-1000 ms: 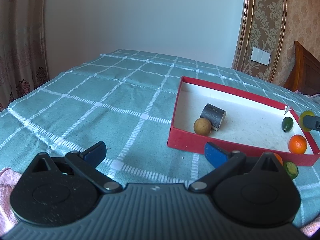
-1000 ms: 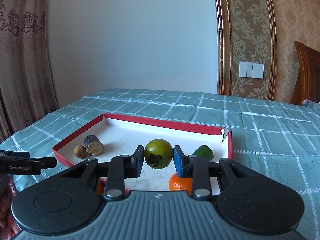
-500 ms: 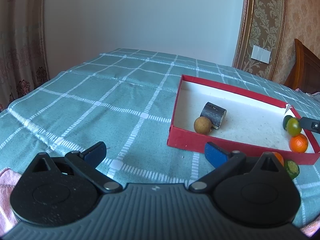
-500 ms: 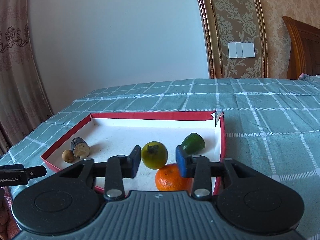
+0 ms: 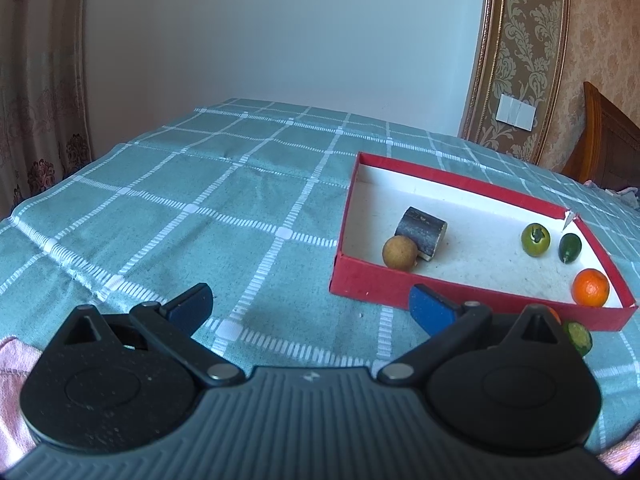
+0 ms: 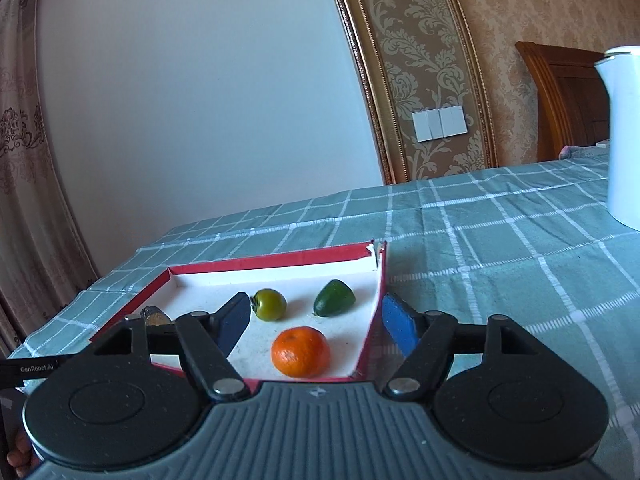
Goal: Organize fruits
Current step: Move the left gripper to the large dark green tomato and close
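A red box (image 5: 372, 284) with a white inside holds a brown round fruit (image 5: 399, 252), a dark cylindrical piece (image 5: 423, 231), a green tomato (image 5: 535, 239), a dark green fruit (image 5: 569, 247) and an orange (image 5: 591, 287). In the right wrist view the box (image 6: 370, 344) shows the green tomato (image 6: 271, 304), the dark green fruit (image 6: 334, 303) and the orange (image 6: 301, 351). My right gripper (image 6: 315, 322) is open and empty, just in front of the box. My left gripper (image 5: 310, 308) is open and empty over the cloth, left of the box. A cut green fruit (image 5: 578, 337) and an orange piece (image 5: 554, 314) lie outside the box's near wall.
A teal checked cloth (image 5: 200, 208) covers the table. A white kettle (image 6: 624, 136) stands at the far right in the right wrist view. A pink cloth (image 5: 12, 360) lies at the near left. Curtains hang at the left; a wooden headboard (image 5: 608, 140) is at the right.
My right gripper opened and let go of the green tomato, which now rests in the box, then drew back. The left gripper has not moved.
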Available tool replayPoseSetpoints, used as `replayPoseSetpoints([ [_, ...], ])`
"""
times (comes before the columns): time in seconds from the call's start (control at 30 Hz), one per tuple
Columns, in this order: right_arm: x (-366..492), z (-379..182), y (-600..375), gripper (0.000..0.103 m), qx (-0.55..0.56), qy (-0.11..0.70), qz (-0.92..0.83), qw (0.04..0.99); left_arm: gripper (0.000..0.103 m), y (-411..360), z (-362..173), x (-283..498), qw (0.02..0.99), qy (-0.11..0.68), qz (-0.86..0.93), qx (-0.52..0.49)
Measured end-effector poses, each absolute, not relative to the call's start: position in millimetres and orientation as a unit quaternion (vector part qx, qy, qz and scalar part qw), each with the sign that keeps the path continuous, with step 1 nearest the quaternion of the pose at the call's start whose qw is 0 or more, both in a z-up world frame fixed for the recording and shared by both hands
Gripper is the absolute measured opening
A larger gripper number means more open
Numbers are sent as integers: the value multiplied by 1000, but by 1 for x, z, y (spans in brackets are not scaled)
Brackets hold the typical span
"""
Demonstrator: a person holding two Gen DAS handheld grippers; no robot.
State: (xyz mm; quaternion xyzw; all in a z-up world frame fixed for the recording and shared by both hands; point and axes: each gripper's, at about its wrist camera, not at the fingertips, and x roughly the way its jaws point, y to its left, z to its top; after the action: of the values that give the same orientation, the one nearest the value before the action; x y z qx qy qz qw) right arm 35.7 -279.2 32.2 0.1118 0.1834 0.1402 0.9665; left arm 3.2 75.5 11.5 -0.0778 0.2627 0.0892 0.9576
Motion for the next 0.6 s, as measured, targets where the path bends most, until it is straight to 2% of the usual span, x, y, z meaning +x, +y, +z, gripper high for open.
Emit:
replayPoseSetpoints([
  [0.1,21,22,-292,79,128,180,127,967,103,68,13,1,962,253,85,-57],
  [0.27,14,11,-303,79,154,187,124,962,103,55,13,4,962,257,95,-14],
  [0.43,14,8,-303,79,153,192,133,960,92,49,10,8,959,268,92,12],
  [0.6,14,7,-307,79,168,190,133,958,92,44,9,7,961,264,81,28],
])
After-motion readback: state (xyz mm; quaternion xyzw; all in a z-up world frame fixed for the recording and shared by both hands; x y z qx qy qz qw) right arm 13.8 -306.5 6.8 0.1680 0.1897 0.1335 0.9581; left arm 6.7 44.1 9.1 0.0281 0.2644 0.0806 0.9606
